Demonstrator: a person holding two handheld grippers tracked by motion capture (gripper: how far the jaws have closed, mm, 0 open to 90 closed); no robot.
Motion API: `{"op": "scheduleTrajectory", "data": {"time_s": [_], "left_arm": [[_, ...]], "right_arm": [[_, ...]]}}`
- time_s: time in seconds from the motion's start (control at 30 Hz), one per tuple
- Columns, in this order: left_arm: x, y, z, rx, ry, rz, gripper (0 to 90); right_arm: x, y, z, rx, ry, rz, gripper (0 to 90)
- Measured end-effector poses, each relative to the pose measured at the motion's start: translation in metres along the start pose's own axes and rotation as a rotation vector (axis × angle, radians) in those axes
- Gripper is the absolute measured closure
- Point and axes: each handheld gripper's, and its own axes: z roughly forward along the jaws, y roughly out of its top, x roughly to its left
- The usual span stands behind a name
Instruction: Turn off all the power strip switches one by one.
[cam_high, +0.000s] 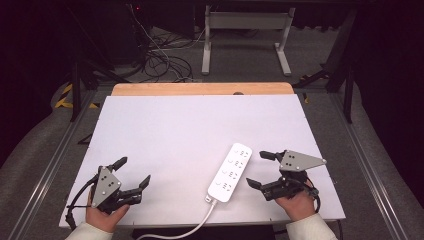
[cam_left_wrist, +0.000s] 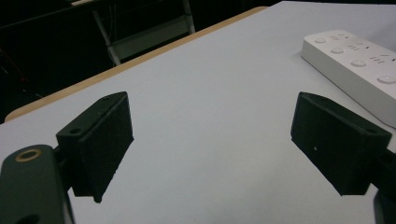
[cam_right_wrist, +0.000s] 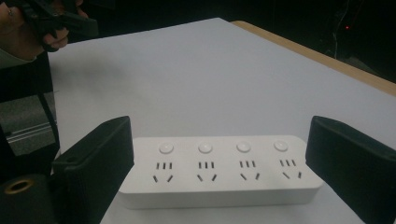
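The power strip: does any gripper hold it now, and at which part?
Nothing is held. The right gripper stands open beside the power strip, its jaws apart from it. The left gripper is open over bare table.

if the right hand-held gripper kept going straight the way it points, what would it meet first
Probably the power strip. In the right gripper view it lies broadside just ahead of the right hand-held gripper, framed by the open jaws, with nothing nearer. The high view shows the same, though how high the jaws ride is unclear.
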Motion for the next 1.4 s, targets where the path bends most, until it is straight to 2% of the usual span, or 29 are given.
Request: {"op": "scheduleTrajectory", "data": {"time_s": [0.7,0.87,0.97,1.07,1.13,1.23,1.3,1.4], "left_arm": [[0.000,0.000,0.000,-0.002,0.000,0.001,13.7],[0.001,0.000,0.000,-0.003,0.005,0.005,13.6],[0.000,0.000,0.000,-0.001,0.004,0.001,13.7],[-0.001,0.000,0.000,-0.002,0.005,0.001,13.7],[0.000,0.000,0.000,-0.002,0.006,0.001,13.7],[0.000,0.000,0.000,0.001,0.006,0.004,13.6],[0.000,0.000,0.000,0.001,0.005,0.004,13.6],[0.000,0.000,0.000,0.000,0.006,0.003,13.7]], "right_arm": [[0.018,0.030,0.046,0.054,0.129,-0.036,16.0],[0.018,0.033,0.048,0.053,0.141,-0.026,19.5],[0.019,0.035,0.046,0.054,0.140,-0.024,34.8],[0.018,0.036,0.044,0.055,0.170,-0.014,51.9],[0.019,0.038,0.043,0.080,0.185,-0.020,62.7],[0.022,0.042,0.042,0.100,0.181,-0.018,88.2],[0.025,0.046,0.042,0.116,0.171,-0.019,90.0],[0.031,0.051,0.048,0.178,0.150,-0.042,90.0]]}}
